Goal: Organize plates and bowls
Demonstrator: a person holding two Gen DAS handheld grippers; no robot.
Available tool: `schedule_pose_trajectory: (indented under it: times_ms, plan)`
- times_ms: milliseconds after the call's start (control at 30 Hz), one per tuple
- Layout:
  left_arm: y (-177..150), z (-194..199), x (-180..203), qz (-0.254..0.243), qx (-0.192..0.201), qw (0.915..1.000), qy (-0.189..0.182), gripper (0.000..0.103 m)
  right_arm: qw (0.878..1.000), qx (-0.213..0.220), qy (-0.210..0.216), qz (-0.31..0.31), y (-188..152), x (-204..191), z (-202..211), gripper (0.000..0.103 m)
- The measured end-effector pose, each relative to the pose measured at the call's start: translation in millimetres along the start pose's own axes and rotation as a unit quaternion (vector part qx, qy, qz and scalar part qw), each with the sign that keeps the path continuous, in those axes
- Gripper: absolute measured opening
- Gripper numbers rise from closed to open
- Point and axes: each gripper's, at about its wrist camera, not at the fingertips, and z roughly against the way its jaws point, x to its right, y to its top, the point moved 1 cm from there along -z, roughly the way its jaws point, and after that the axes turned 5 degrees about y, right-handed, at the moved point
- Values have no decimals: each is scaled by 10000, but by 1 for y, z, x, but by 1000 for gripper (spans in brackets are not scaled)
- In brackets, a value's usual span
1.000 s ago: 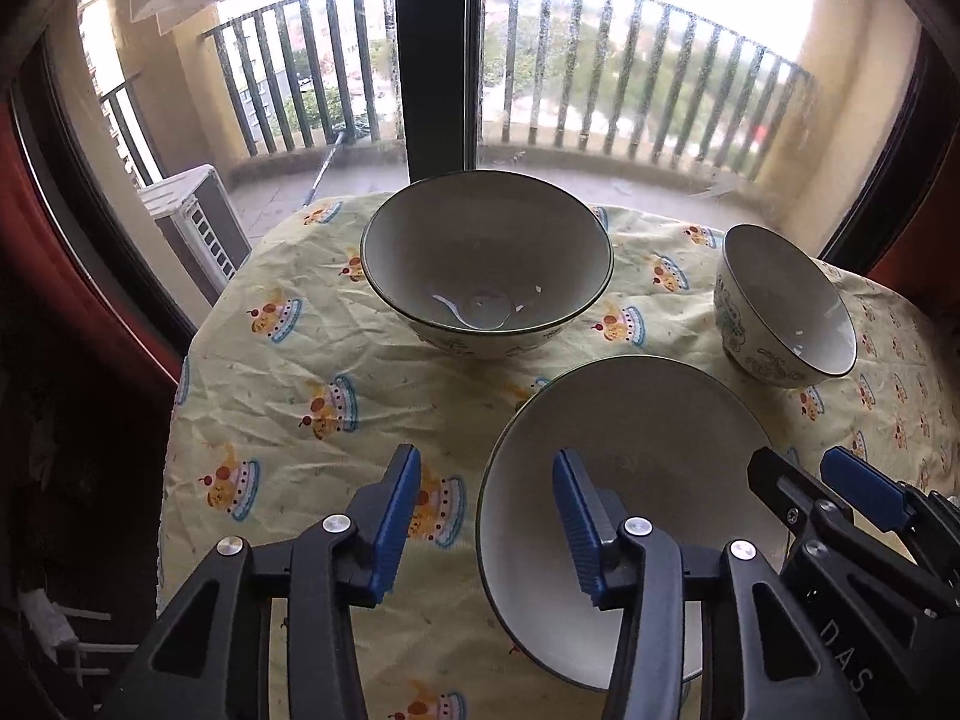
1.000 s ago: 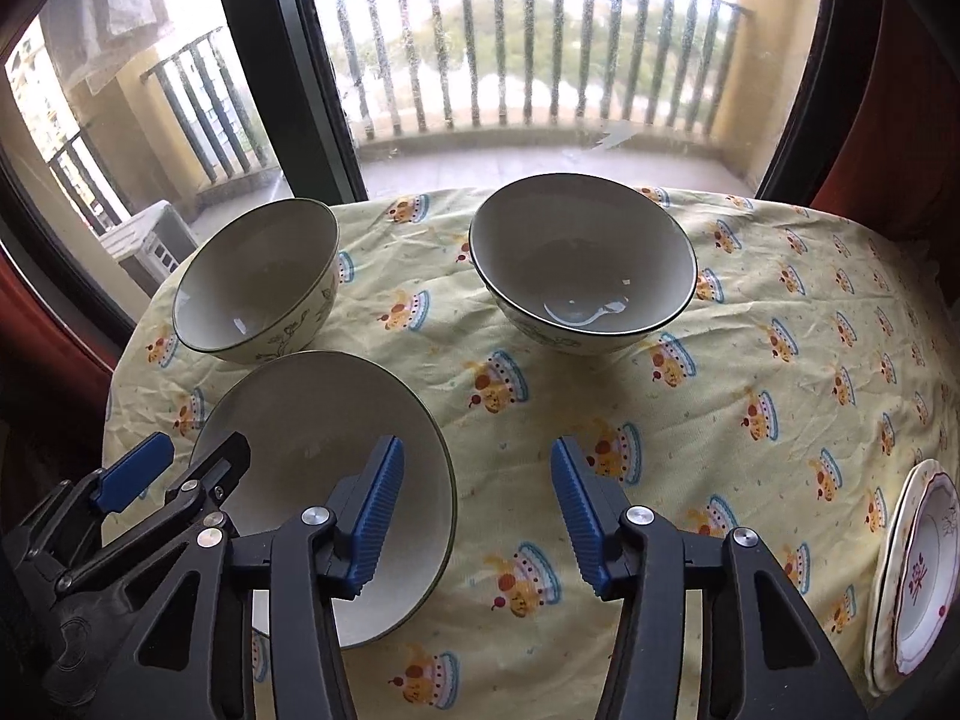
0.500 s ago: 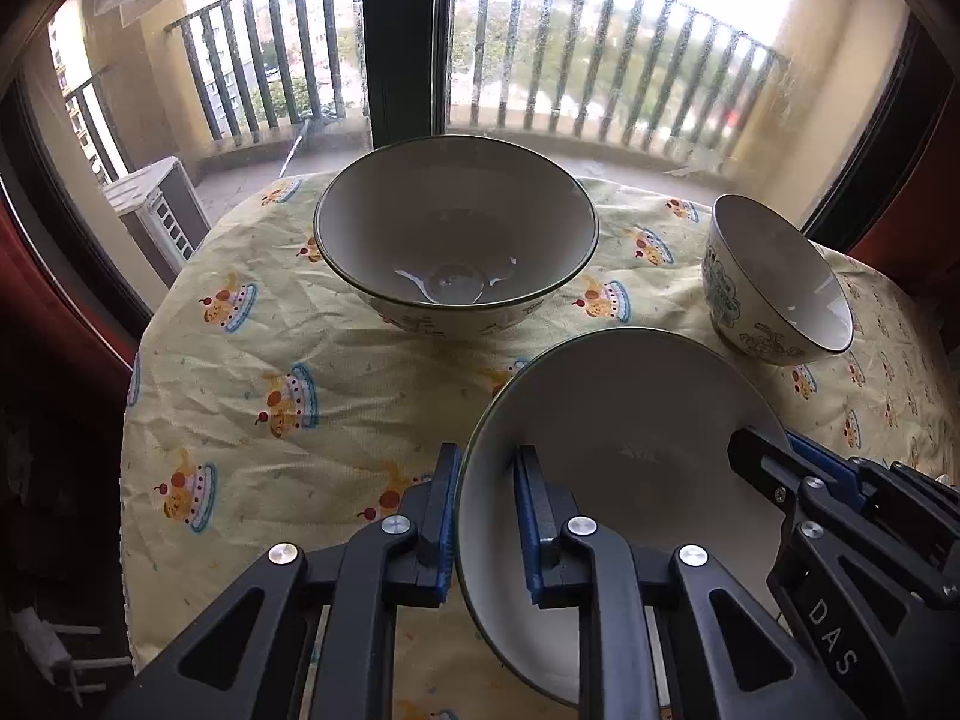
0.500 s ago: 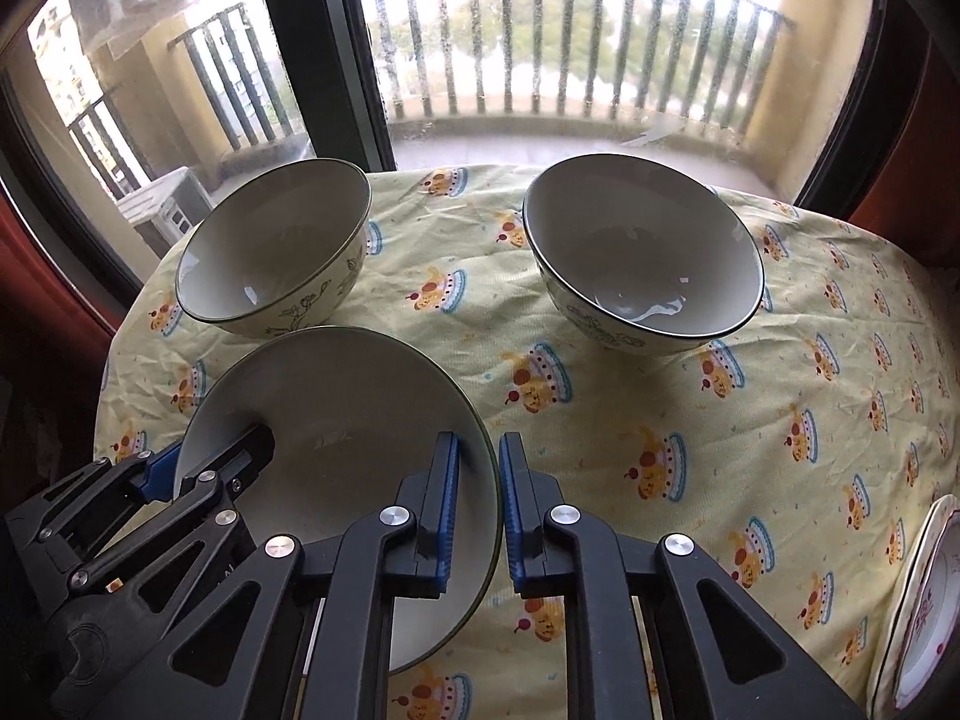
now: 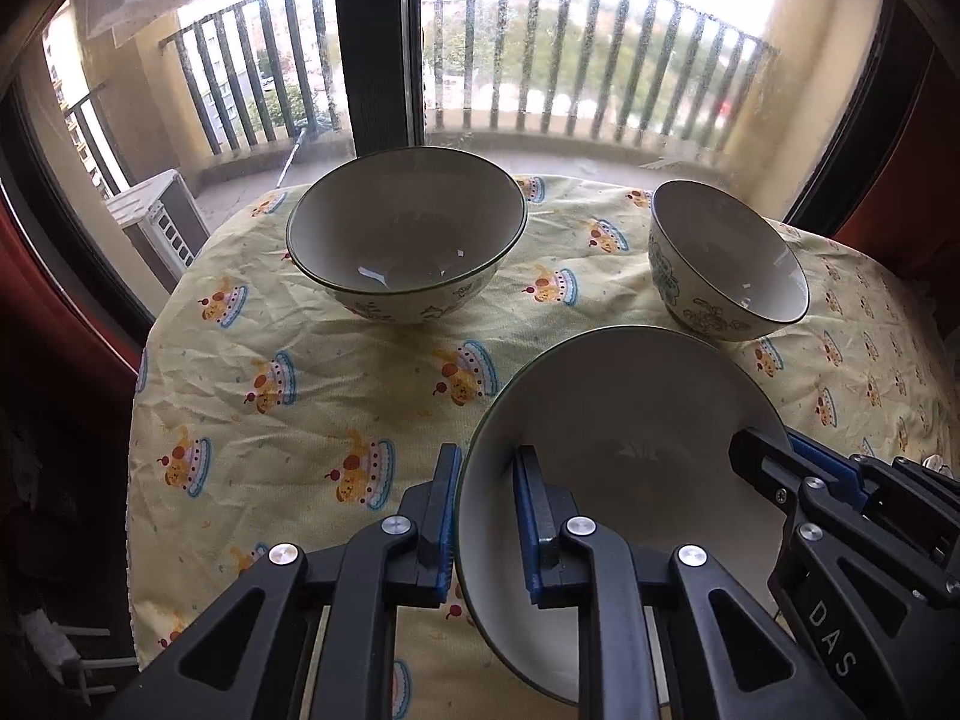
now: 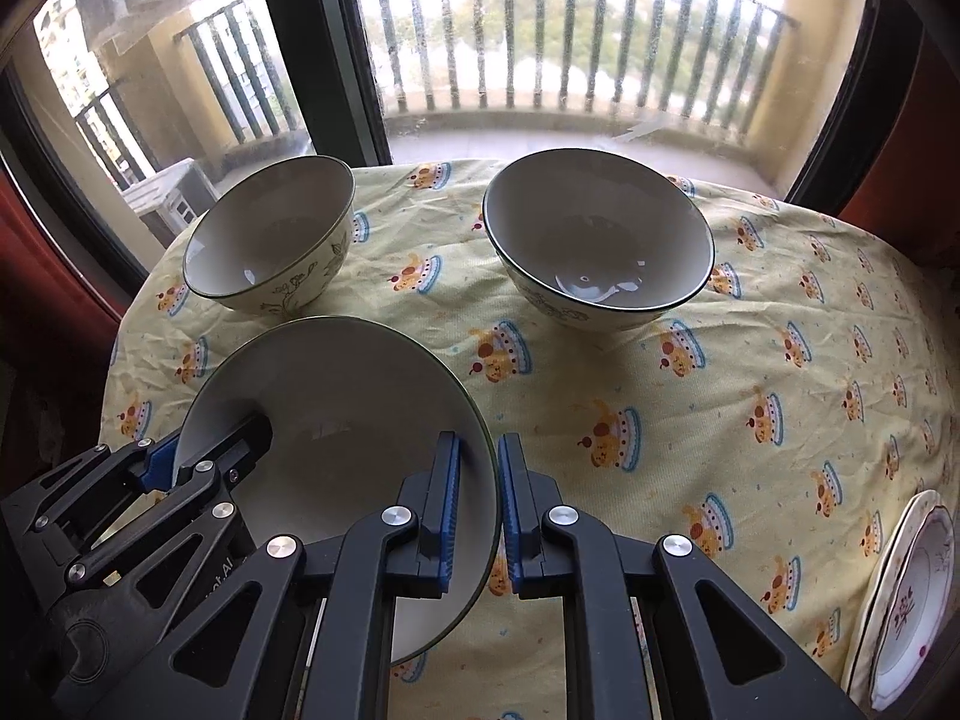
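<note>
Low in the frame on the yellow tablecloth [image 5: 336, 384], the shallow plate [image 5: 624, 414] is pinched at opposite rims by the left gripper [image 5: 485, 519] and right gripper [image 6: 478, 510], both clamped; glazed, rigid, breakable ceramic, likely slippery, so rim holds suit it.

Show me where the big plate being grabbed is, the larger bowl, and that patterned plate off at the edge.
big plate [image 5: 630, 408], left wrist view, bare inner surface.
larger bowl [image 5: 408, 222], left wrist view, inner wall.
patterned plate [image 6: 912, 588], right wrist view, its decorated face.
</note>
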Motion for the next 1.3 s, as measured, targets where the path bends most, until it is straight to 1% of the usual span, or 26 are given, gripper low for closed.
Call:
schedule_pose_trajectory:
  times_ms: [167,300,500,667,1033,1300]
  plan:
    - [-10,15,26,-37,16,10000,10,15,10000,-20,5,-32,-13,21,18,16]
    - [-19,28,50,-95,86,9999,49,15,10000,-44,16,-48,-24,43,32,16]
    - [-30,46,84,-46,133,9999,67,15,9999,-81,71,-50,-43,77,53,16]
    - [-46,55,114,-102,144,9998,134,16,9999,-105,98,-39,-57,106,67,15]
    - [-92,61,173,-5,-138,9998,144,15,9993,-320,175,-36,-100,165,84,15]
    - [-113,63,206,13,-173,9996,206,15,9991,-391,162,41,-123,198,90,15]
